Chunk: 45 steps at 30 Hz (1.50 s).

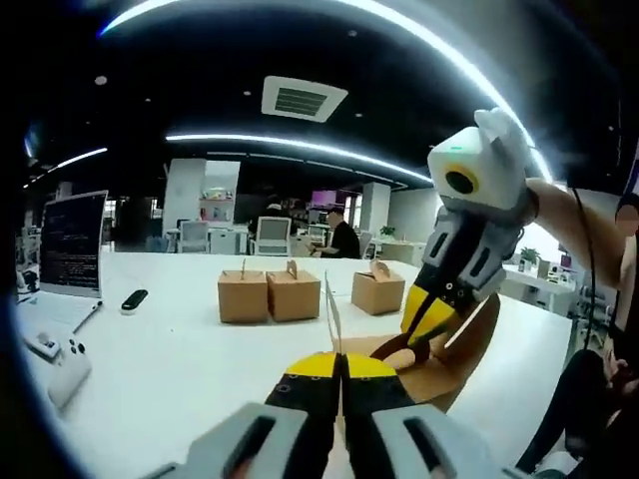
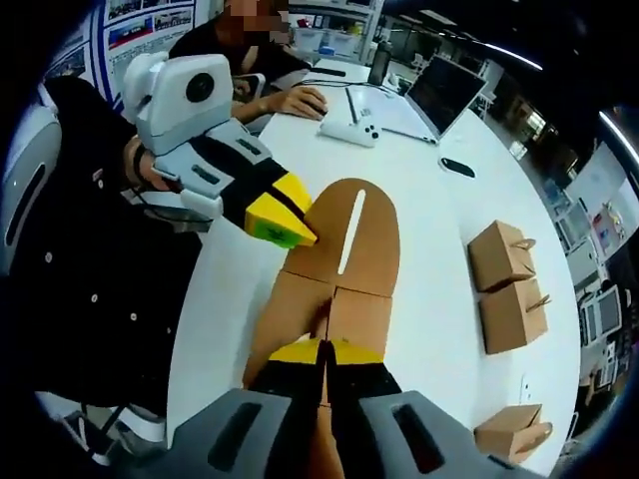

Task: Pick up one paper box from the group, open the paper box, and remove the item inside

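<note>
Left gripper view, nearest: your left gripper rises at 6 o'clock, yellow tips pressed together on a thin upright flap of the opened paper box.
Left gripper view, other tongs: your right gripper comes in from 2 o'clock, its tips closed on that box's brown panel.
Left gripper view, table: three closed boxes sit toward 12 o'clock on the white table (two touching, one apart); a laptop at 9 o'clock, a dark remote beside it.
Right gripper view, nearest: your right gripper at 6 o'clock, tips shut on the box's near flaps.
Right gripper view, box: the opened paper box lies flattened at centre, a slot along its rounded flap.
Right gripper view, other tongs: your left gripper at 10 o'clock nips the box's edge.
Right gripper view, item inside: cannot tell.
</note>
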Each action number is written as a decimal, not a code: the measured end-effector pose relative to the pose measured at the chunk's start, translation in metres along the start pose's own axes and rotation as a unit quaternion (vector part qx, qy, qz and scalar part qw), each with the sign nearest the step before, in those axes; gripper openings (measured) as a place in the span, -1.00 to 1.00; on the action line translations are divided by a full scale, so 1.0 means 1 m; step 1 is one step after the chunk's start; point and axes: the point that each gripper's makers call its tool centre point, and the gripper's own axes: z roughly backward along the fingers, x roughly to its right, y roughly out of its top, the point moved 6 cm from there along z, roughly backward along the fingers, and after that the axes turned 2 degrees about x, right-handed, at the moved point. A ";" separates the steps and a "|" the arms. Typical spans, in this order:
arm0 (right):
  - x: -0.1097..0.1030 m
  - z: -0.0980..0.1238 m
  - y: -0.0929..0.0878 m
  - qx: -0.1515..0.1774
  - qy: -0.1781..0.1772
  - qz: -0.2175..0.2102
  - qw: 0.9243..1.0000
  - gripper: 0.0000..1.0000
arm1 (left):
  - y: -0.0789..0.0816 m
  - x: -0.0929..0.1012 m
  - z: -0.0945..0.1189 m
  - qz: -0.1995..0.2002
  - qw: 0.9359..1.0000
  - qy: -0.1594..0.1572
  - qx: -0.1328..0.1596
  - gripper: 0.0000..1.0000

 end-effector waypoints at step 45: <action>0.001 0.035 0.007 0.068 0.021 -0.043 0.997 -0.94 | 0.000 0.006 -0.003 -0.050 0.999 0.007 -0.009 -0.94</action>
